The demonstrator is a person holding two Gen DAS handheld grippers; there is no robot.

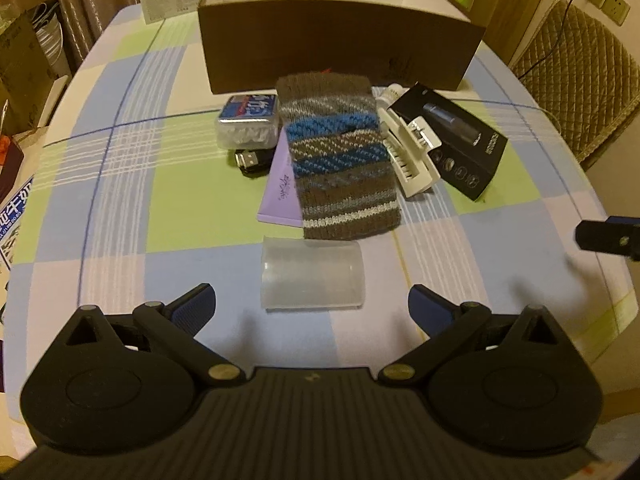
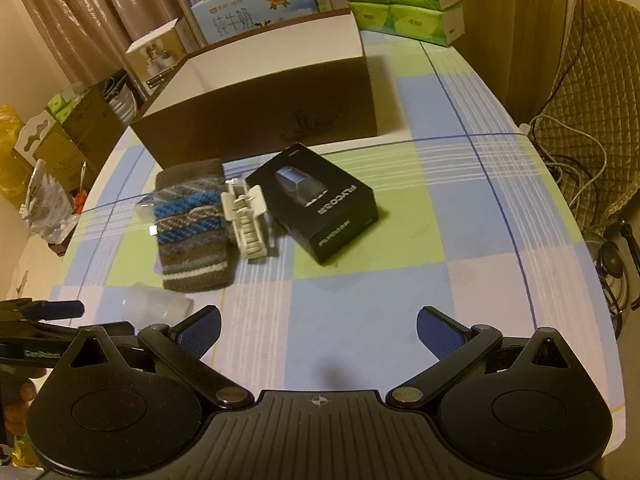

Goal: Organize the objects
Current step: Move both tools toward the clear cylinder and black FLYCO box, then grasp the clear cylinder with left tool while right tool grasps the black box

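Covering nearly the whole scene, the table (image 1: 132, 184) wears a checked cloth of green, blue and white squares. At its far side stands a brown cardboard box (image 1: 340, 46), open at the top with a white inside. Just in front of the box lies a cluster of smaller things: a striped knitted pouch (image 1: 340, 160) in brown, blue and grey, lying lengthwise over a purple card (image 1: 280, 192); to its right a black product box (image 1: 460, 140), with a white clip (image 1: 408, 152) between the two; to its left a clear container with a blue label (image 1: 248, 120) and, beside that, a black USB plug (image 1: 250, 159). Nearest the camera a clear plastic cup (image 1: 312, 274) lies on its side.

Both tools hover low over the near edge, pointing at the box. The left tool (image 1: 310, 300) is spread wide, empty, its fingers flanking the cup without touching it. The right tool (image 2: 318, 326) is likewise spread and empty, over bare cloth, the black box ahead of it.
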